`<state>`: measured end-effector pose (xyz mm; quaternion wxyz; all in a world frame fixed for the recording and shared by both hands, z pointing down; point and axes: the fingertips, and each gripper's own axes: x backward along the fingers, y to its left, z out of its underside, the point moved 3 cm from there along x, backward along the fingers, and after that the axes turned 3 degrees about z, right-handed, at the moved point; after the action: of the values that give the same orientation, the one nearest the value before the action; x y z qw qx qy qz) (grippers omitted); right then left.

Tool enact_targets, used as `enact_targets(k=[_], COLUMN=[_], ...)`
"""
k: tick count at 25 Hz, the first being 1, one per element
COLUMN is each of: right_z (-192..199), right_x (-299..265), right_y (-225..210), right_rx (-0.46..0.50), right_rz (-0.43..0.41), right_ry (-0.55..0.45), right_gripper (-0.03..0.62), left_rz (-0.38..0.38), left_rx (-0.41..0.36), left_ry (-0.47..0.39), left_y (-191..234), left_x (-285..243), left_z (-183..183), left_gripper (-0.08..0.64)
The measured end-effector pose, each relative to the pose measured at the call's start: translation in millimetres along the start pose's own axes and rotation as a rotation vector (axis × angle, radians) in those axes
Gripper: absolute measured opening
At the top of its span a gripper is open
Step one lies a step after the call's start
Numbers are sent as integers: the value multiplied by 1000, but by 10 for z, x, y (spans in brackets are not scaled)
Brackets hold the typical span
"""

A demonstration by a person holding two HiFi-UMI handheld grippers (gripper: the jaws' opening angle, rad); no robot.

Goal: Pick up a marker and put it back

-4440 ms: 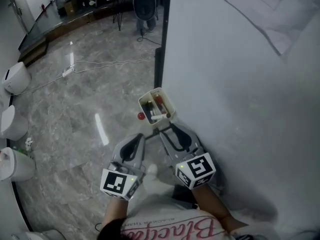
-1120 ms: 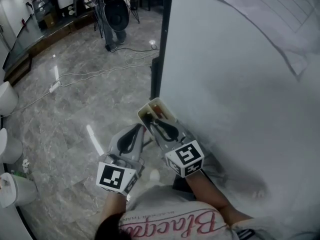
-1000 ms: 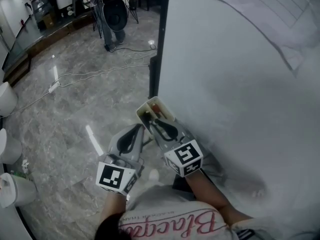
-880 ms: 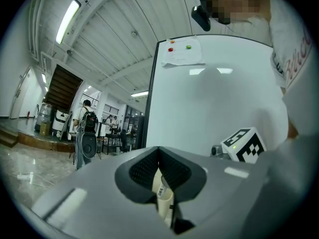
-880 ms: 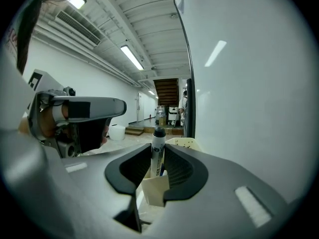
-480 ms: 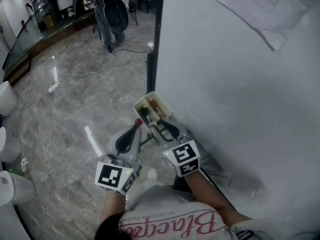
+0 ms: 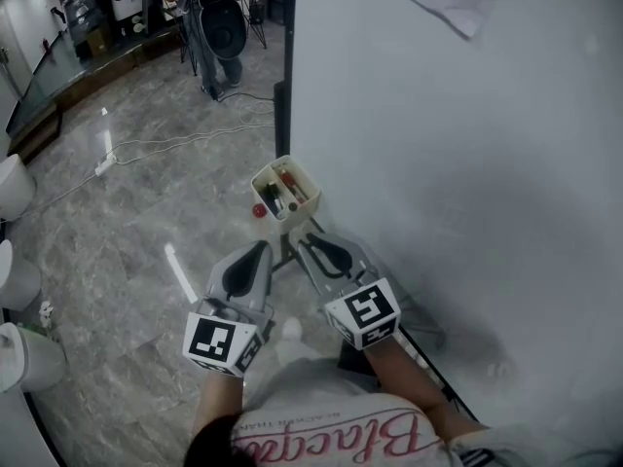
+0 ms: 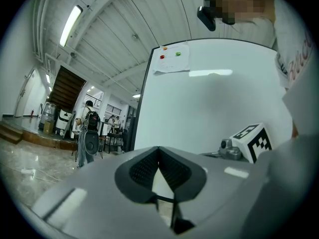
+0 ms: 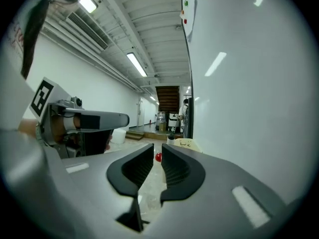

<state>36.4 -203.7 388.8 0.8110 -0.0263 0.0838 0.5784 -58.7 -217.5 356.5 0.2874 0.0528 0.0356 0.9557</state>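
The left tongs (image 8: 159,151) are clenched tip to tip with nothing between them. In the head view they (image 7: 258,251) reach out level over the floor (image 7: 127,222).

The right tongs (image 9: 157,151) are released. A narrow gap shows between the two pads, which have just been closing, and nothing sits between them. From above they (image 7: 307,244) lie just beside the left pair, close along the whiteboard (image 7: 438,163).

Both pairs point toward a cream box (image 7: 263,177) fixed at the whiteboard's lower edge, a little ahead of the tips and apart from them. A dark marker (image 7: 274,199) and a red marker (image 7: 292,185) lie inside the box, untouched.

A small red round thing (image 7: 258,210) sits at the box's left side. Whether it touches the box cannot be told. It also shows through the gap of the right tongs (image 9: 158,157), with the box (image 9: 189,144) just to its right.
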Motion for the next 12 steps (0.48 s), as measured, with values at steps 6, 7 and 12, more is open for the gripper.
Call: enact_targets(k=[6, 7, 12], right_z=[-70, -88, -130], right_x=[475, 556, 965], right_y=[238, 281, 485], right_rx=[18, 24, 42], right_rz=[-27, -32, -28], right_ry=[-108, -123, -161], right_gripper=[2, 2, 2], left_rz=[-3, -5, -8], left_rx=[2, 5, 13], left_ry=[-5, -6, -4], left_y=[-306, -359, -634], left_x=[272, 324, 567], left_z=[45, 49, 94], left_gripper=[0, -1, 0])
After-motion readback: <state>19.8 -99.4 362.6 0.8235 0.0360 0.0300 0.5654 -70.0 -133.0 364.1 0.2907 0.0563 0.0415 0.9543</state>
